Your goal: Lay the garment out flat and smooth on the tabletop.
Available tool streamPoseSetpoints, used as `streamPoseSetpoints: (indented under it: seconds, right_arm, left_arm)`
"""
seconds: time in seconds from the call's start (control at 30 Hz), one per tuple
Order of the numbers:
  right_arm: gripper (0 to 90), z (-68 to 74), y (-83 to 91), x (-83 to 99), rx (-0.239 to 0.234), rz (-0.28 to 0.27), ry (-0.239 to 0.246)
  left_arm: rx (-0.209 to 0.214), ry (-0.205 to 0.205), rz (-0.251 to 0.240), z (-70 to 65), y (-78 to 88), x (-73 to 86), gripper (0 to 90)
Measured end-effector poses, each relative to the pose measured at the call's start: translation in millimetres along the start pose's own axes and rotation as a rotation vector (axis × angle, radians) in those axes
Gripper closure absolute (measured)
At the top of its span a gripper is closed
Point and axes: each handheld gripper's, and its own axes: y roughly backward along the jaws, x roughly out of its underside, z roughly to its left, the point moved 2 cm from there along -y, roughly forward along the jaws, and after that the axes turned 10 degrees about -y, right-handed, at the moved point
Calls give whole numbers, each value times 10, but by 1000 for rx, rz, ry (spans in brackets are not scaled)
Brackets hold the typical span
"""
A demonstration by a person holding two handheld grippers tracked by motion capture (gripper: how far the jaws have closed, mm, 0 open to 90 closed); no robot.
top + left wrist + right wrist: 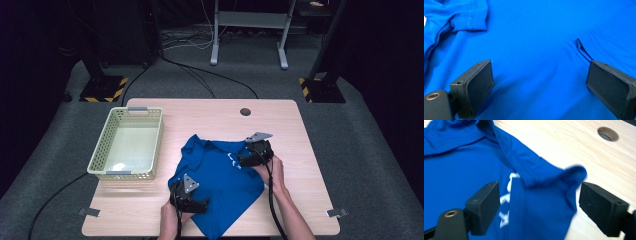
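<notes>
Reaching in from the near edge, both hands hover their tongs low over the blue shirt (215,175) crumpled on the counter (300,130) — left tongs (200,204) spread, right tongs (241,160) spread too, seemingly pinching nothing.

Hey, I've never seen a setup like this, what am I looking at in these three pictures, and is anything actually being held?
A person sits at a wooden table and works with a hand-held tool in each hand. Each tool ends in two black jaws, a pair of tongs. The wide picture comes from a camera fixed above the table; in it the left tongs sit at the lower left, the right tongs farther right. The other two pictures come from small cameras riding on the tools, looking along their jaws. On the table lies a crumpled blue shirt with white print, and to its left a pale plastic basket. A round hole is cut in the tabletop. Both pairs of jaws stand open just over the cloth, so nothing is held.
</notes>
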Motion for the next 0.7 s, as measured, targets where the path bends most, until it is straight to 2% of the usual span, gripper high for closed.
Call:
streamPoseSetpoints:
  seconds: [0.07,0.13,0.23,0.47,0.53,0.7]
  right_arm:
    - [217,13,-47,-30,9,10,15]
    - [276,51,-169,-95,19,24,43]
    - [325,76,-283,-120,24,43,57]
    - [474,57,-548,-94,15,119,27]
    - [532,47,-564,-86,0,116,7]
    - [675,30,-562,-85,-8,115,-3]
  left_arm:
    - [0,0,0,0,0,0,65]
    - [0,0,0,1,0,0,65]
    - [0,0,1,0,0,0,65]
    - [0,1,0,0,0,0,65]
    - [1,-1,2,1,1,0,65]
    - [0,0,1,1,0,0,65]
